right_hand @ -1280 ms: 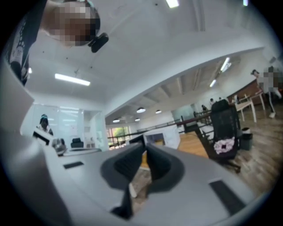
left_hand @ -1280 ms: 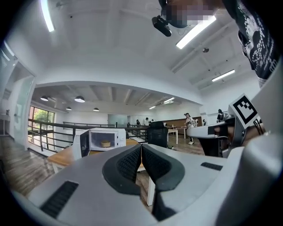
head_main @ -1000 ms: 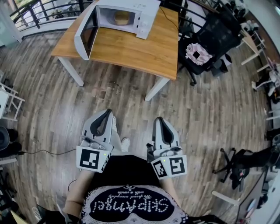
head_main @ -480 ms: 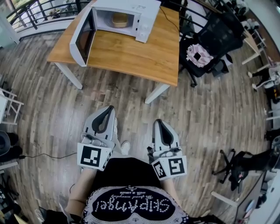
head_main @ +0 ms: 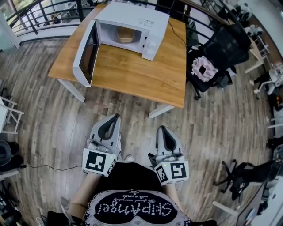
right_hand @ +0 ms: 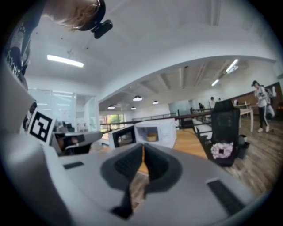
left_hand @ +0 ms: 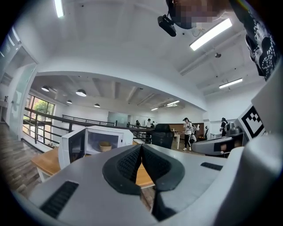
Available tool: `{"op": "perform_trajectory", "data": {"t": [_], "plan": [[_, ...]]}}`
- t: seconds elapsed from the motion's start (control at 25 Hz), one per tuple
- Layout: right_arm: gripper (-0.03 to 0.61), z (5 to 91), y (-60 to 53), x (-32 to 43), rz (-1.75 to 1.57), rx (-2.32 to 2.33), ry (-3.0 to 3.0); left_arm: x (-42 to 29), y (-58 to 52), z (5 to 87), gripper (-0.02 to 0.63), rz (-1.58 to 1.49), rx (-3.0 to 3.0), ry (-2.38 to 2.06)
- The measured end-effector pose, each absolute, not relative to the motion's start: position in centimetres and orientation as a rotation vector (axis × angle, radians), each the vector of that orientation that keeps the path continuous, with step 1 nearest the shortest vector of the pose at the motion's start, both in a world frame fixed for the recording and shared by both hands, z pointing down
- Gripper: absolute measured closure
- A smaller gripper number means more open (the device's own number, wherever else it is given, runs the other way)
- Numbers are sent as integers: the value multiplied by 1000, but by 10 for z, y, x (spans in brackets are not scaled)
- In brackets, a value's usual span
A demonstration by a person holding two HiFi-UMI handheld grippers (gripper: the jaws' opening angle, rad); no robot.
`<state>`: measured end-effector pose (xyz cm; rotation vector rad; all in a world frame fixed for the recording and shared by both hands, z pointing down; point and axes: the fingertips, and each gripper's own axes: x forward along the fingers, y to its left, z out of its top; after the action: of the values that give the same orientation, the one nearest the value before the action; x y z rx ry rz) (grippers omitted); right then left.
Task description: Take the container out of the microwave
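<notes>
Both grippers are held in front of the person's body over the wood floor point(head_main: 57, 119), well short of the table point(head_main: 132, 77). Left gripper point(head_main: 116, 117): jaws together, nothing between the pads. Right gripper point(head_main: 162, 129): same, jaws together, holding nothing. Both point roughly level toward the table.

Microwave point(head_main: 141, 20) sits on the far part of the table, with its door point(head_main: 86, 53) swung wide open to the left. Container point(head_main: 125, 35) is inside the cavity: tan, bowl-like, resting on the cavity floor, nothing touching it. Both gripper views see it through the open doorway, past the closed jaw tips and well apart from them.

Black office chair point(head_main: 223, 46) stands just right of the table, with a pink-and-white item point(head_main: 204, 69) on its seat. Dark railing point(head_main: 40, 13) runs behind the table's left end. Thin black cable point(head_main: 48, 154) lies across the floor at left. The left gripper view shows a few people point(left_hand: 188, 132) standing far back in the room.
</notes>
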<state>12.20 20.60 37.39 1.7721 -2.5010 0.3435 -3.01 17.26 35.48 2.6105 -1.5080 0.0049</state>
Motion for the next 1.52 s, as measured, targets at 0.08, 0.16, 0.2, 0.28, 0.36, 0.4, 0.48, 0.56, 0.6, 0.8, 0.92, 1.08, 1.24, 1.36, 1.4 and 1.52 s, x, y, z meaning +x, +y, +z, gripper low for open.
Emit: {"op": "perform_trajectory", "data": {"t": [0.08, 0.16, 0.2, 0.28, 0.36, 0.4, 0.48, 0.56, 0.6, 0.8, 0.92, 1.08, 1.24, 1.36, 1.4, 1.52], "plan": [[543, 373, 188, 112, 354, 1775, -2504, -37, 156, 352, 584, -2, 2617, -1512], [543, 370, 172, 99, 344, 1768, -2513, -45, 141, 349, 586, 0, 2622, -1519], [543, 369, 164, 91, 338, 1762, -2517, -51, 134, 349, 586, -1, 2620, -1522], [543, 370, 149, 77, 341, 1756, -2521, -64, 121, 349, 586, -6, 2614, -1523], [543, 372, 137, 65, 353, 1759, -2519, -77, 109, 349, 586, -8, 2617, -1521], [543, 373, 131, 60, 356, 1764, -2517, -84, 104, 349, 586, -8, 2622, -1521], [543, 376, 121, 52, 361, 1772, -2510, -95, 94, 351, 585, -11, 2627, -1523], [543, 379, 115, 46, 373, 1777, -2502, -104, 87, 354, 585, -9, 2620, -1522], [543, 380, 112, 43, 379, 1782, -2498, -108, 84, 356, 586, -5, 2615, -1520], [543, 377, 103, 38, 384, 1808, -2472, -116, 72, 358, 585, -5, 2611, -1497], [543, 377, 100, 36, 388, 1825, -2461, -120, 68, 362, 586, -1, 2600, -1492], [543, 378, 95, 34, 386, 1826, -2453, -125, 63, 367, 584, -1, 2588, -1493], [543, 382, 89, 36, 403, 1825, -2447, -130, 58, 375, 585, 17, 2545, -1508], [543, 387, 85, 41, 413, 1825, -2434, -133, 52, 372, 585, 27, 2526, -1523], [543, 388, 83, 43, 414, 1826, -2430, -134, 49, 368, 586, 23, 2523, -1531], [543, 386, 68, 47, 417, 1845, -2432, -139, 37, 356, 585, 18, 2529, -1560]]}}
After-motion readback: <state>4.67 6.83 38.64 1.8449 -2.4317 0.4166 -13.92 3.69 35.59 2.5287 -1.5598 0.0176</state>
